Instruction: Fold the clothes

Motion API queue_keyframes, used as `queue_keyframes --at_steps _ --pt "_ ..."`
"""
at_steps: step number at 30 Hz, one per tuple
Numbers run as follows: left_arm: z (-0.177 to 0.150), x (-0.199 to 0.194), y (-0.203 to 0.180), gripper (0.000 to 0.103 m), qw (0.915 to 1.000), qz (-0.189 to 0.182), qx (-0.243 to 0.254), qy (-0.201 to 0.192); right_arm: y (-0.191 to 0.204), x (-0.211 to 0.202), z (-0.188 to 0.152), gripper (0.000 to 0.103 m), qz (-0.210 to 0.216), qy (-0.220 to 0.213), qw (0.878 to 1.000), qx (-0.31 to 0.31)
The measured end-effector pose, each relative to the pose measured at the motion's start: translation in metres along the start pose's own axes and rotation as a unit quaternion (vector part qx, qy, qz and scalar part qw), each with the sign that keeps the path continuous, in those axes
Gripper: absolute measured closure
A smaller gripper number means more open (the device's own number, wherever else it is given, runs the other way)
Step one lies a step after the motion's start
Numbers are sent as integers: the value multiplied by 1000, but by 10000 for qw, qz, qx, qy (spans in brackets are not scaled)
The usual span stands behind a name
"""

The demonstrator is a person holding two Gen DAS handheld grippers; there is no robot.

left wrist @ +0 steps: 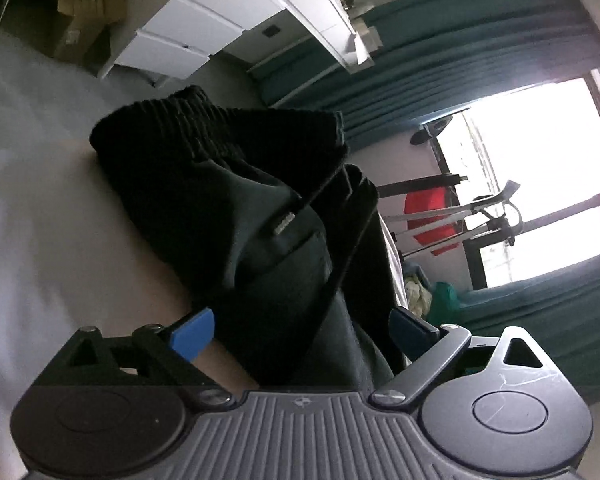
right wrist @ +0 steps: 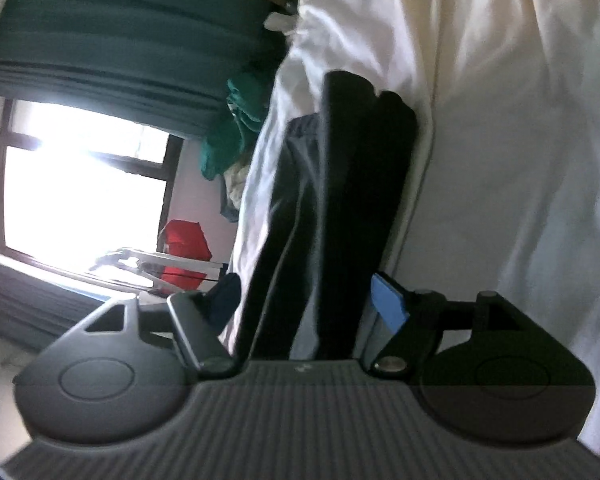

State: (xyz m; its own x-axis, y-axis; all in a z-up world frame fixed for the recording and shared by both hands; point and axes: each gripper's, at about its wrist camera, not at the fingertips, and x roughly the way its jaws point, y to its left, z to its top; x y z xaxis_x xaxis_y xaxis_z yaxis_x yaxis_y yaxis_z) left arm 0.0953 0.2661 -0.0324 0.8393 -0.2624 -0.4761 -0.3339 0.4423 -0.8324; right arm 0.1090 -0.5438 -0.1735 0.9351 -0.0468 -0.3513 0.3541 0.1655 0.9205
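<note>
Your left gripper (left wrist: 302, 330) and right gripper (right wrist: 308, 298) both stand spread, pinching nothing, with the black trousers (left wrist: 236, 208) lying on the white bed (left wrist: 40, 240) between each pair of blue pads. Pull both back clear of the trousers without snagging the cloth, then check the fold lies flat.

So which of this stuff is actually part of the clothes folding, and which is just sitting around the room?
Part of the job:
black trousers
white bed sheet

Just lying about:
cardboard boxes
white drawers
green curtains
red cloth on a rack
</note>
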Motion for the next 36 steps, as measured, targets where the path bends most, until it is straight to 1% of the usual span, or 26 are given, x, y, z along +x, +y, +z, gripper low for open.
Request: queue_keyframes --at_steps 2,3,5,7,10,13,17,19,21,23,24,27,28,30,31,33,35,36 --pt "3 9 9 8 9999 105 -74 -49 -8 16 5 29 2 198 9997 109" --pt "4 14 12 8 9997 181 -102 -98 -10 20 7 29 -54 208 9997 97" --pt "7 23 19 8 9991 328 -155 -198 -13 28 11 29 -43 108 9999 -46" --pt "12 32 21 8 9987 376 -127 -310 -15 37 15 29 56 13 9998 -189" --pt "17 41 20 8 9983 348 -52 -472 -14 47 20 29 57 -189 9988 -449" --pt "20 48 17 13 9973 346 -53 -639 -12 53 25 29 24 -463 9977 -490" --pt "20 58 11 13 9969 315 -65 -724 -1 47 25 29 -224 -729 9958 -497" --pt "21 66 6 13 9969 285 -56 -736 7 35 22 29 -388 -811 9937 -661" --pt "21 65 10 13 9971 221 -101 -721 15 22 17 30 -470 -870 9913 -873" --pt "21 62 13 13 9975 167 -113 -684 18 10 12 30 -404 -781 9912 -993" --pt "21 59 16 13 9976 141 -109 -662 19 7 11 30 -308 -641 9931 -932" --pt "22 58 23 14 9982 68 -34 -588 17 19 5 29 -5 -23 9986 -528" --pt "22 57 24 14 9983 58 -7 -578 18 22 0 29 19 74 9984 -563" --pt "22 57 25 16 9984 58 43 -560 20 35 -7 30 -166 235 9972 -697" --pt "22 57 25 16 9984 65 61 -557 18 41 -10 30 -263 343 9970 -642" --pt "22 57 25 17 9983 84 80 -563 12 48 -14 30 -327 494 9972 -457" --pt "21 58 24 17 9982 111 98 -580 11 49 -17 30 -438 590 9962 -470" --pt "20 58 24 17 9981 127 116 -590 12 49 -19 30 -414 627 9959 -511"
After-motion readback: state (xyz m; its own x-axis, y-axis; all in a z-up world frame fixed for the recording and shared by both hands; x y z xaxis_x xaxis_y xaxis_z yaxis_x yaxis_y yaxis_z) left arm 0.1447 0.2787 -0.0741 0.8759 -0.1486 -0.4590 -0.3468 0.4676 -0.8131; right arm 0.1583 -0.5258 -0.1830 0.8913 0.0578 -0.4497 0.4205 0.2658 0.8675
